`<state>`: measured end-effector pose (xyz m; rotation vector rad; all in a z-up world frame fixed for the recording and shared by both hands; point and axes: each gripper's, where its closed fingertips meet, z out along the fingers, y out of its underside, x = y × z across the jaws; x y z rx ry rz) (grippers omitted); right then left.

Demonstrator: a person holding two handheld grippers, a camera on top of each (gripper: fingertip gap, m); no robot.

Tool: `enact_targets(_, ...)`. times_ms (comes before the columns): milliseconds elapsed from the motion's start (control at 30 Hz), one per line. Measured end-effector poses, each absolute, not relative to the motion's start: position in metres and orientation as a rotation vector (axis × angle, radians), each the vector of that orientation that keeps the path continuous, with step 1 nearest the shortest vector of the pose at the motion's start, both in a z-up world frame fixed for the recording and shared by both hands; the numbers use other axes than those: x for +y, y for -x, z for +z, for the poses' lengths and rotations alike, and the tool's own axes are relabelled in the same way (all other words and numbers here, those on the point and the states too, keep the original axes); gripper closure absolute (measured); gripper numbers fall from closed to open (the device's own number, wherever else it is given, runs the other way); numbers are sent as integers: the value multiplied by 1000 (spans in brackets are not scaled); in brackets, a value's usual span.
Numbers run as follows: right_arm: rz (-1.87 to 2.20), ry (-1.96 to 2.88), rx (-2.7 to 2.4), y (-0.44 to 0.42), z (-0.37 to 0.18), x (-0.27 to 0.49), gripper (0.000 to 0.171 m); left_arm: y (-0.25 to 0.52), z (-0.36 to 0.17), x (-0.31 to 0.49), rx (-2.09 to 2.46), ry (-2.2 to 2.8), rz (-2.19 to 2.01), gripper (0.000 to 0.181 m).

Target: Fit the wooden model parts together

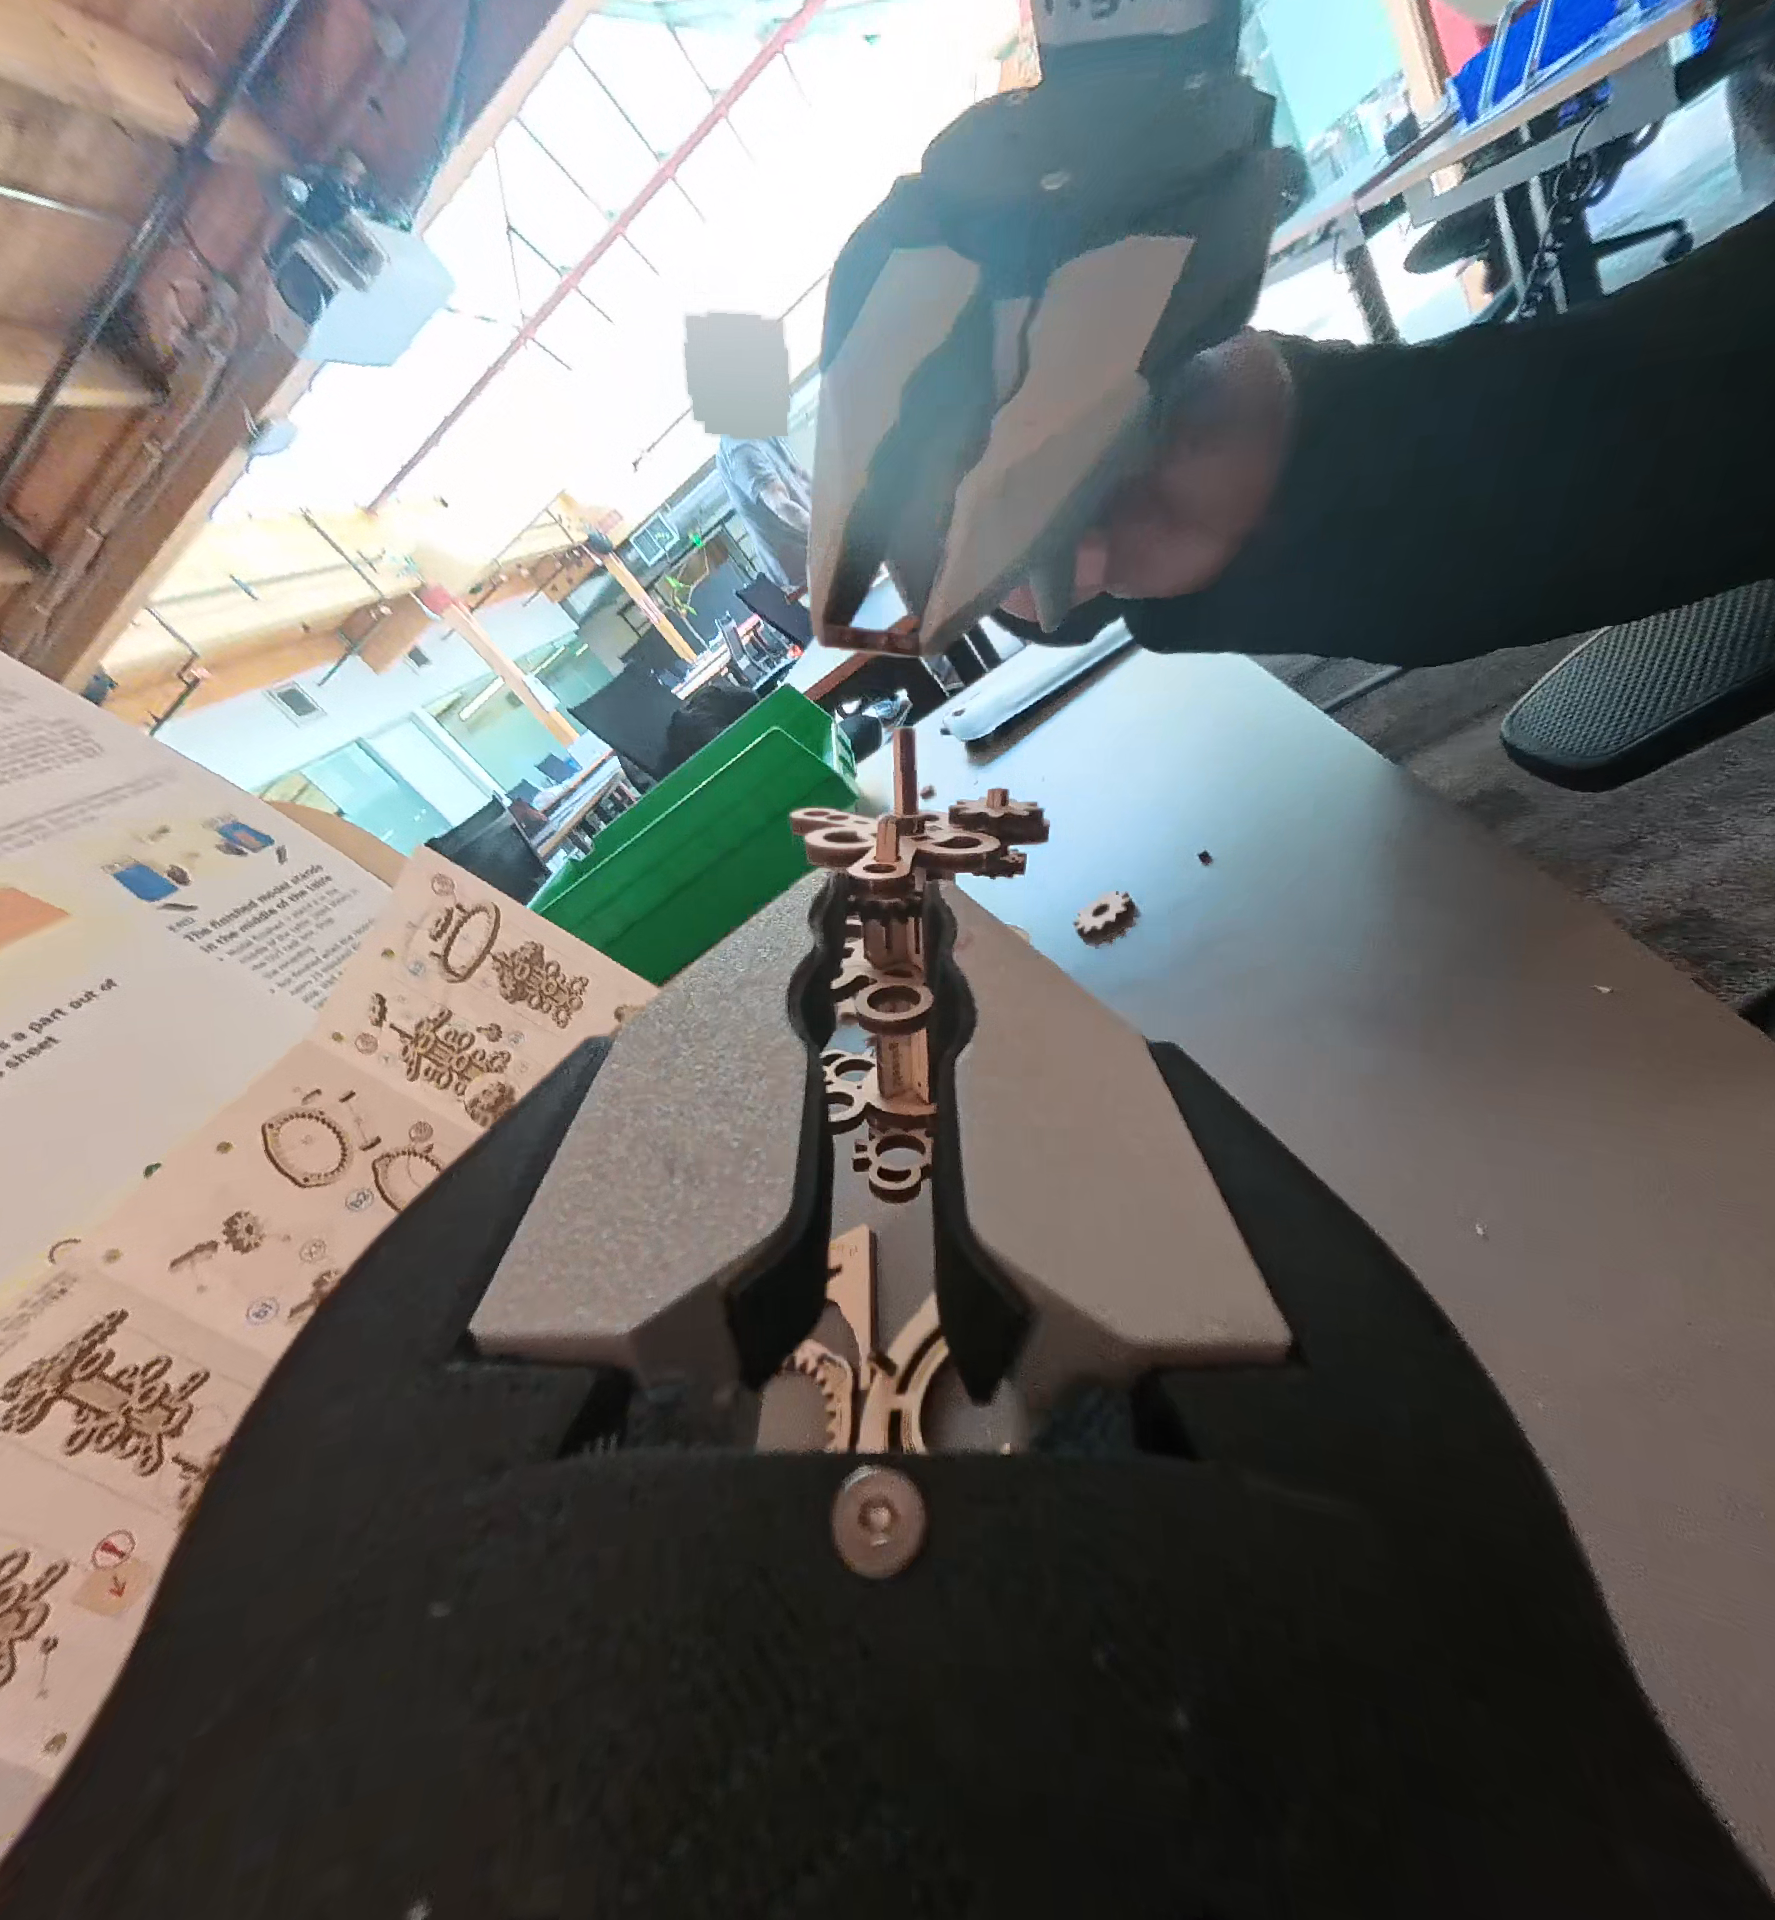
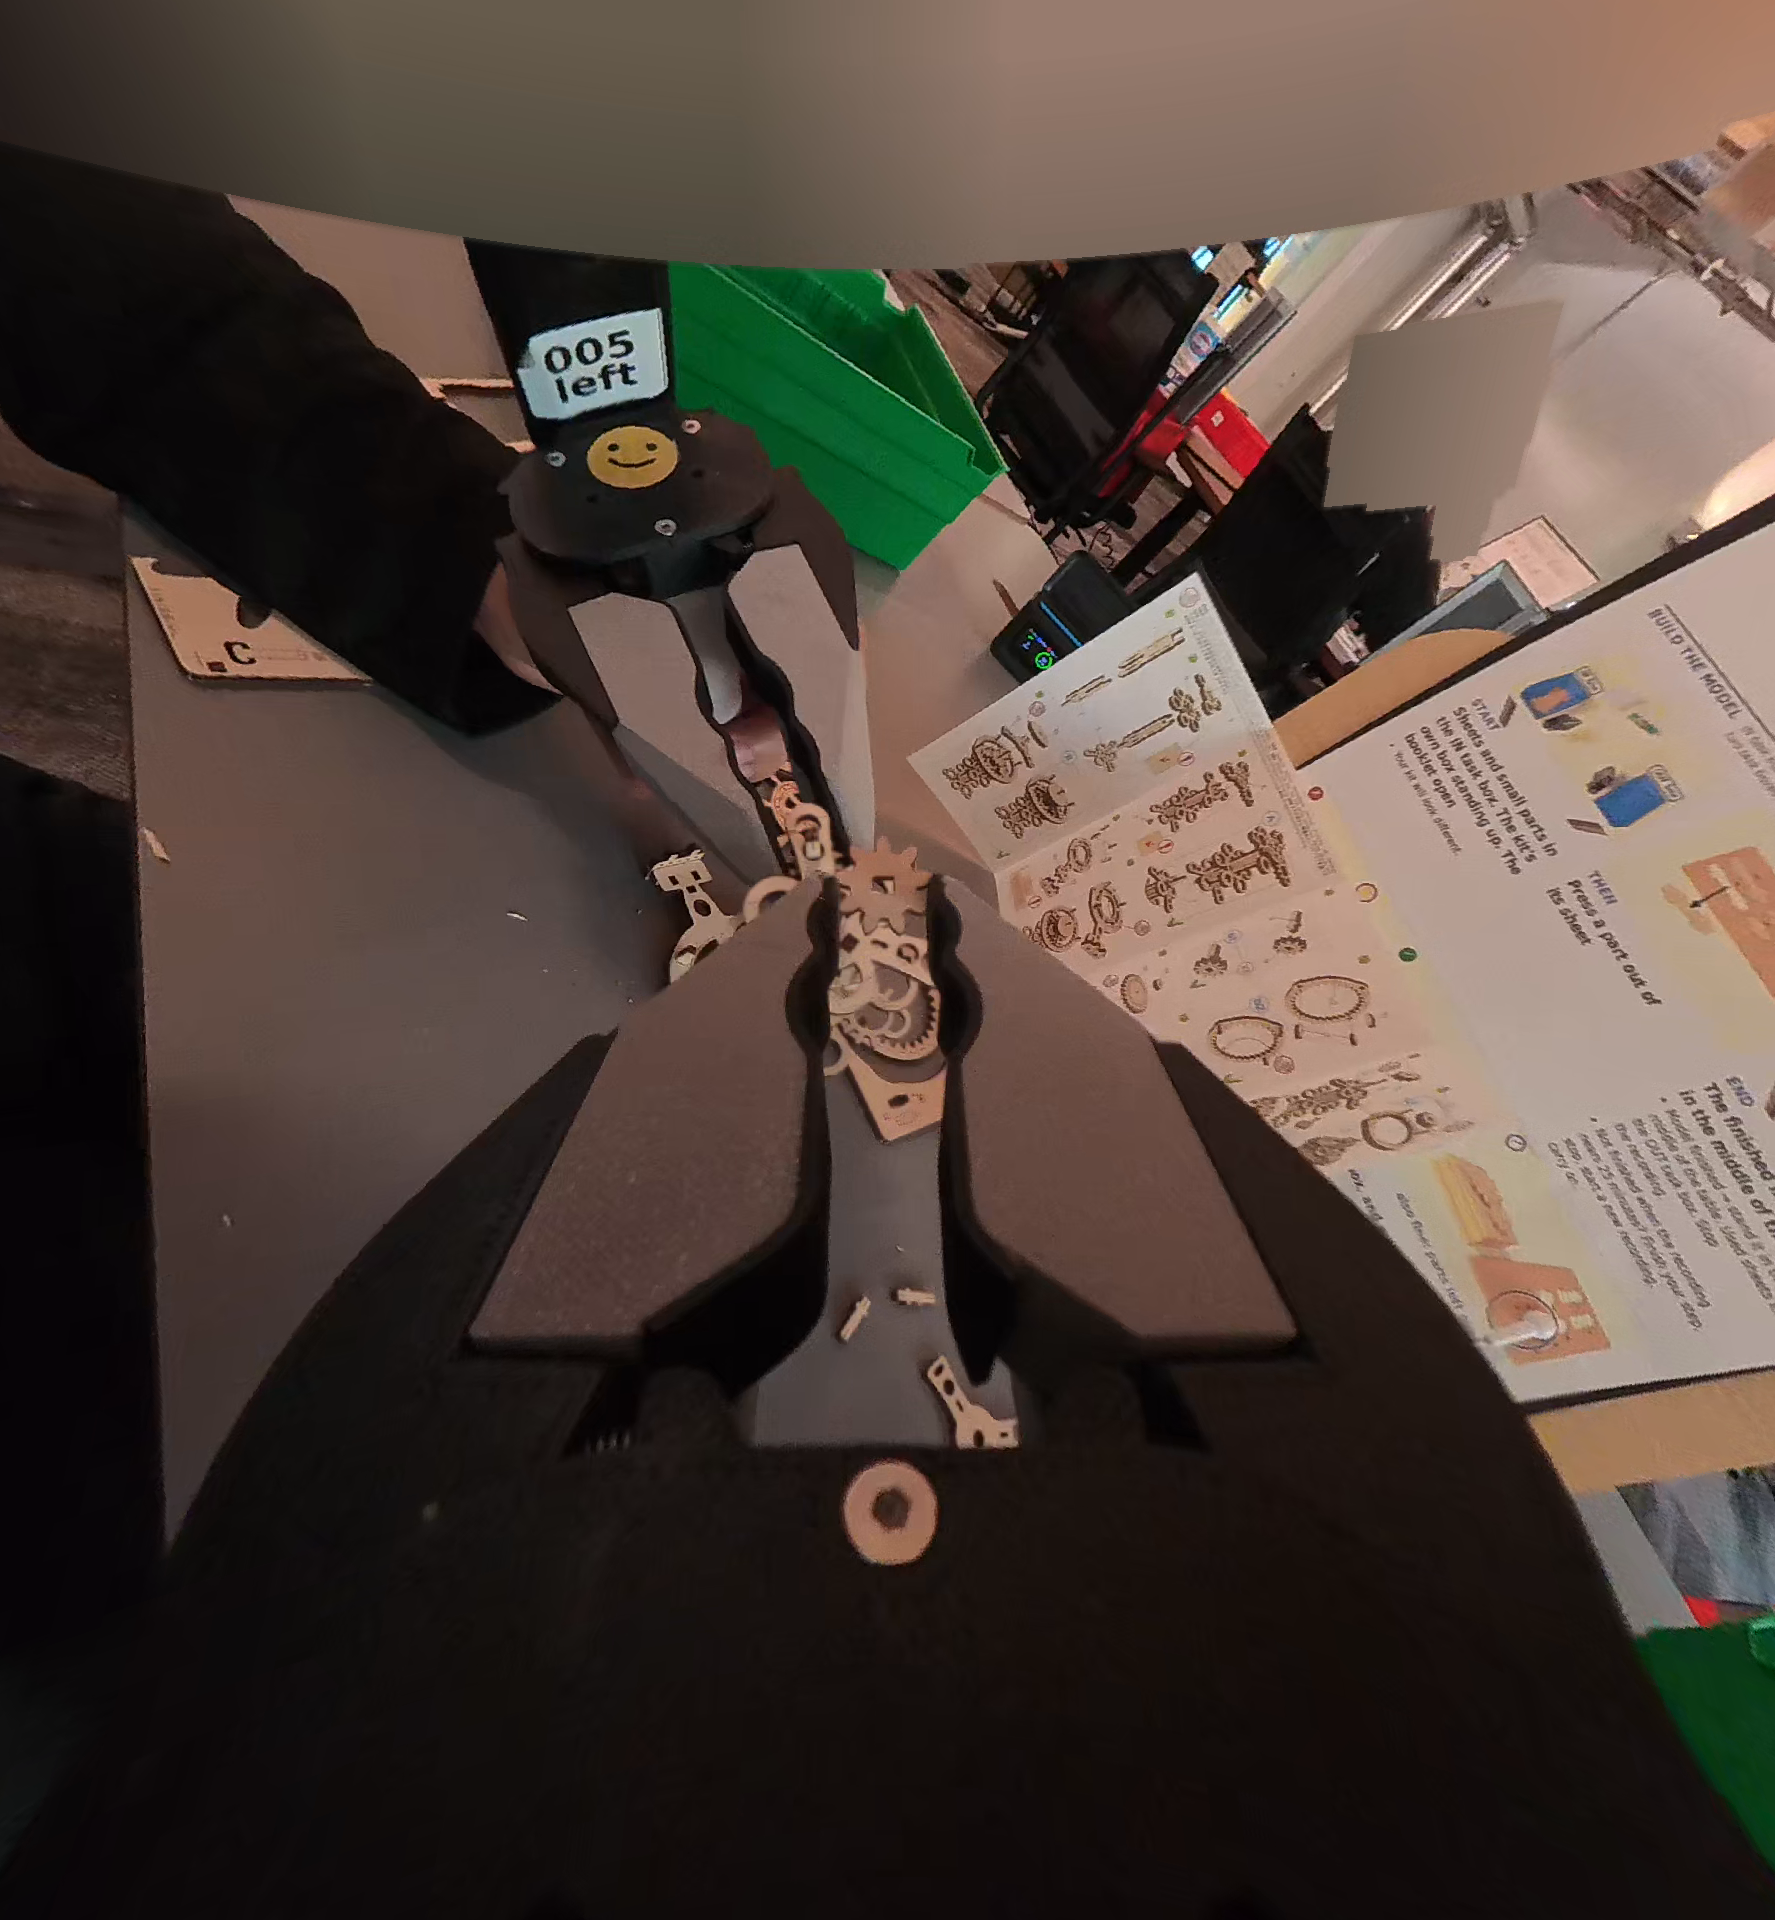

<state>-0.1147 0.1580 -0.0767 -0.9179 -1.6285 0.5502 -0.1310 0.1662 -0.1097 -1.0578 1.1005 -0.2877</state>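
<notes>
wooden model [image 1: 888, 997] clamped btwn left jaws, small gear [image 2: 885, 883] pinched at right jaws' tips

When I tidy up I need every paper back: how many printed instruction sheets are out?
2. A folded diagram leaflet lies nearest the wooden model; a larger illustrated sheet lies right beside it, farther out. More may be hidden.

Each tool [image 1: 881, 914] has a black body, grey wedge fingers [image 1: 654, 1164], a silver screw [image 1: 878, 1522] behind them; black sleeves [image 1: 1548, 488].
</notes>
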Motion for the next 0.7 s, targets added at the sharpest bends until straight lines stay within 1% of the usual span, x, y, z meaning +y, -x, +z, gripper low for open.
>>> enact_targets(467, 549, 886, -1615, 114, -66, 149, 159, 133, -88, 152, 1035, 960, -430, 170)
enact_targets(700, 551, 881, -1612, 113, -64, 148, 159, 132, -87, 150, 1035, 951, -429, 170)
